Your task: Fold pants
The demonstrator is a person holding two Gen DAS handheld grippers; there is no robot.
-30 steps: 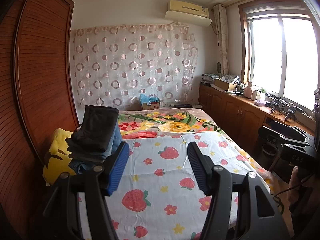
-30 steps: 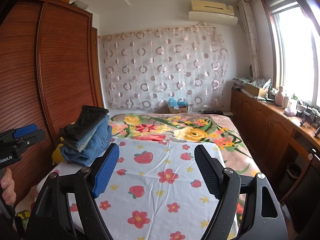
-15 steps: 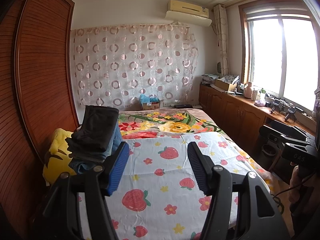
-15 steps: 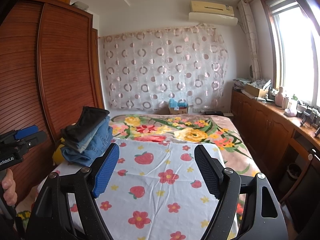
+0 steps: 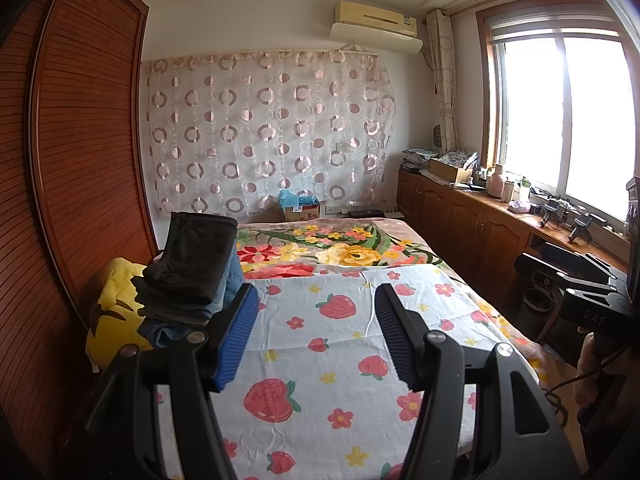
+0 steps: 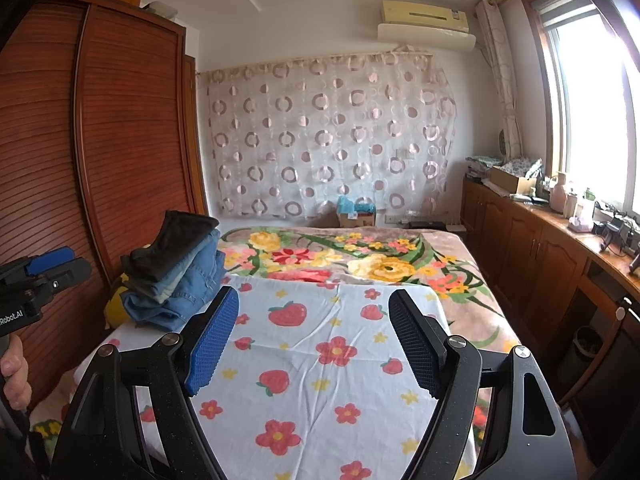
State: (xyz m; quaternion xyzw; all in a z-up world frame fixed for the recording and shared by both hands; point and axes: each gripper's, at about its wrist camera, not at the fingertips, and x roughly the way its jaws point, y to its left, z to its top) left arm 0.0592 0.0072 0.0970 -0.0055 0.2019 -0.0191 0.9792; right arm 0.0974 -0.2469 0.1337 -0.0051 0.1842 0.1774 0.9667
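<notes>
A stack of folded dark and blue denim pants [image 5: 192, 276] is seen far left on the strawberry-print sheet [image 5: 320, 344]; no unfolded pair is visible. The left gripper [image 5: 314, 336] and right gripper [image 6: 312, 340] are held apart, empty.

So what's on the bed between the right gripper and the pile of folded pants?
Only bare strawberry sheet. In the right wrist view, the open right gripper is empty, and the pile of folded pants sits apart at the bed's left edge.

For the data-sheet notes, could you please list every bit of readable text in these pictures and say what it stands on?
"Robot.AI": on the left gripper body, at the right wrist view's left edge; cut off there.
"DAS": on the right gripper body, in the left wrist view; faint.
Cardboard box print and air conditioner sticker: too small to read.
</notes>
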